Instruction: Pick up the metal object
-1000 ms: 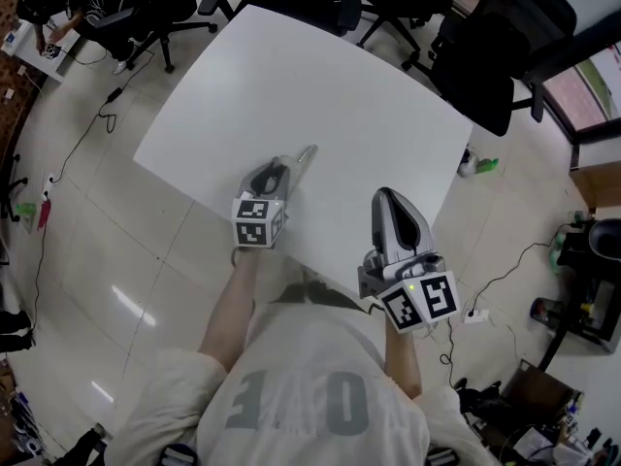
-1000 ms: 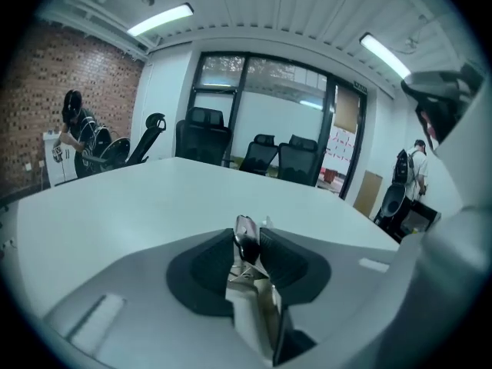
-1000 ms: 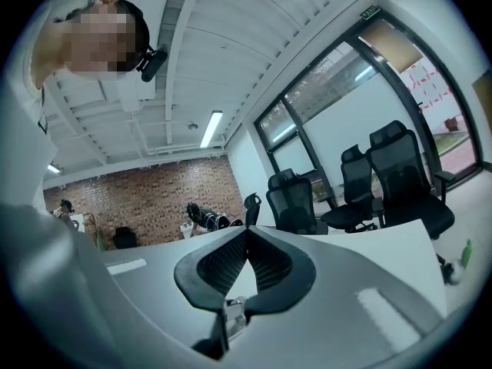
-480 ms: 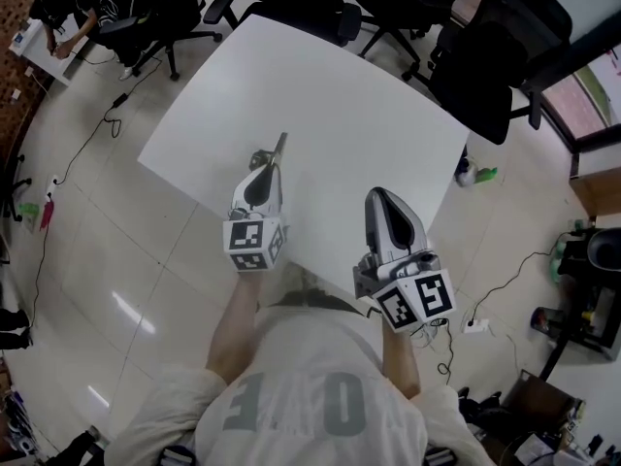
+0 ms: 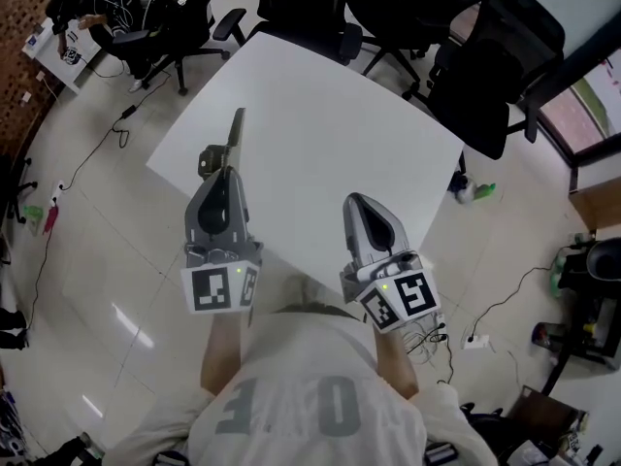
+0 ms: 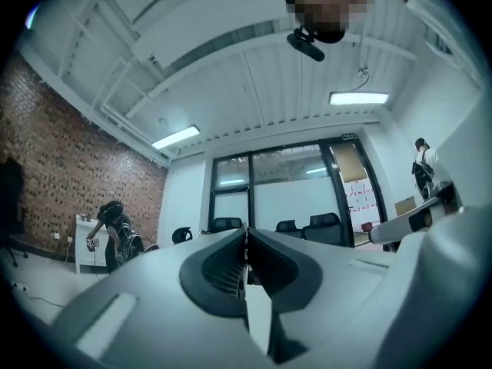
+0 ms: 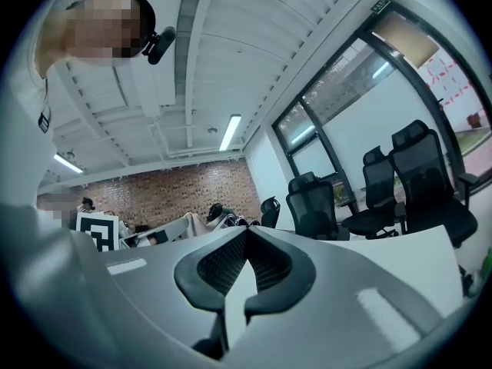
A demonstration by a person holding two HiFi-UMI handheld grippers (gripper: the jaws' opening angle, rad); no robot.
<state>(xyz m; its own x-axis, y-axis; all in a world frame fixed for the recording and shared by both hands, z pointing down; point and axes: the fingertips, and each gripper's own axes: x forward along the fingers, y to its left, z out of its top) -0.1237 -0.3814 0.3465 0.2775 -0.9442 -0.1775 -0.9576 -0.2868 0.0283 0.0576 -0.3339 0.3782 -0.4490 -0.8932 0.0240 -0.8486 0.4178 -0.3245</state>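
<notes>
The metal object [image 5: 235,130] is a long flat bar with a small bracket at its near end. My left gripper [image 5: 221,173] is shut on that near end and holds the bar above the left part of the white table [image 5: 320,115], pointing away from me. In the left gripper view the jaws [image 6: 246,235] meet on a thin edge of metal. My right gripper [image 5: 355,204] hangs over the table's near edge, a little to the right. Its jaws [image 7: 246,232] are shut with nothing between them.
Black office chairs [image 5: 485,56] ring the far and right sides of the table. More chairs and a person at a desk [image 5: 73,17] are at the far left. Cables and a green-capped bottle [image 5: 471,192] lie on the tiled floor.
The left gripper has shut on the metal bar and lifted it off the table, moving left and towards me. The right gripper has shifted slightly left.
</notes>
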